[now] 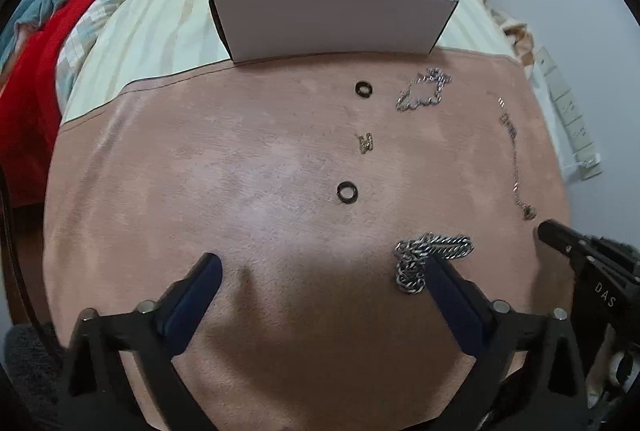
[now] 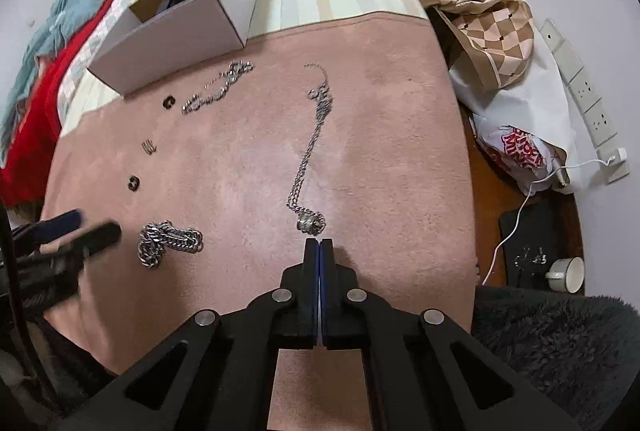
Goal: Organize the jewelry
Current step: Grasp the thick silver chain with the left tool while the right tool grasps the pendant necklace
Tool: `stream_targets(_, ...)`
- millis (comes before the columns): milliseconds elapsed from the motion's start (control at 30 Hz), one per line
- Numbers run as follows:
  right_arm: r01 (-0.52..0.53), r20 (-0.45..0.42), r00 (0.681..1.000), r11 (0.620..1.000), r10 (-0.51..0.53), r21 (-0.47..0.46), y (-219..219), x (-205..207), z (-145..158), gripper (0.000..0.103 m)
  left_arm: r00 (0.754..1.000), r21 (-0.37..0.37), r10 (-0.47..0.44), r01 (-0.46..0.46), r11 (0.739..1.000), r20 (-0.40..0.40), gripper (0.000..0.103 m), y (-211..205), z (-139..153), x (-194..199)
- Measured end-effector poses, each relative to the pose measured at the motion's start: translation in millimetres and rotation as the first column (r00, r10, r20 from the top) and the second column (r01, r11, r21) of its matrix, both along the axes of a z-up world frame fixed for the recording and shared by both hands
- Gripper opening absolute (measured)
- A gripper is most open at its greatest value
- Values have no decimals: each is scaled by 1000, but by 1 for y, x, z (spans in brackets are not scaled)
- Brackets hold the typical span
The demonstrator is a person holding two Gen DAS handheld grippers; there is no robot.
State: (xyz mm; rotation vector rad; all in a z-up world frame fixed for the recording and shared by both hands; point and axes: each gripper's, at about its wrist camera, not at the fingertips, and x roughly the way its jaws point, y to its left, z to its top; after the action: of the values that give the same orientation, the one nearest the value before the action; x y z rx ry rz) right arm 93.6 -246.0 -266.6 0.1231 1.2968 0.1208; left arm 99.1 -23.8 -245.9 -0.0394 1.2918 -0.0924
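Observation:
Jewelry lies spread on a pink cloth point(image 1: 240, 171). My left gripper point(image 1: 322, 265) stands open with only bare cloth between its fingers; its right finger point(image 1: 444, 279) lies against a heavy silver chain point(image 1: 436, 247). Two dark rings point(image 1: 347, 192) point(image 1: 364, 88), a small gold piece point(image 1: 366, 142) and a thin silver chain point(image 1: 424, 91) lie beyond it. In the right wrist view my right gripper point(image 2: 319, 245) is shut with nothing between its pads, just short of the pendant point(image 2: 311, 223) of a long thin necklace point(image 2: 316, 127). An open white box point(image 1: 332, 19) stands at the cloth's far edge.
Bedding in red, teal and checks point(image 2: 60, 43) is heaped on the left. On the right lie a checked cloth point(image 2: 492, 31), a plastic bag point(image 2: 520, 147), a wall power strip point(image 2: 584, 87), a white cable point(image 2: 516, 223) and a cup point(image 2: 568, 273). A dark fleece sleeve point(image 2: 560, 351) fills the lower right.

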Motion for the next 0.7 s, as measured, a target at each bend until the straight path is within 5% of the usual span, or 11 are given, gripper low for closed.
stream_targets(300, 59, -23, 998, 996, -57, 71, -19, -3, -9, 0, 991, 16, -131, 131, 991, -30, 102, -35, -14, 6)
stream_targets(467, 68, -20, 998, 995, -66, 79, -20, -3, -8, 0, 977, 64, -213, 213, 975, -11, 64, -53, -18, 5)
stream_targets(500, 70, -23, 997, 994, -68, 88, -20, -3, -7, 0, 973, 76, -230, 229, 970, 4, 45, -55, -16, 4)
stream_targets(533, 79, -27, 997, 991, -77, 107, -22, -2, -7, 0, 970, 72, -242, 240, 968, 14, 13, -57, -14, 4)
stream_targets(700, 83, -27, 996, 986, -80, 143, -24, 2, -4, 7, 975, 51, -223, 223, 974, 6, 9, -47, -12, 7)
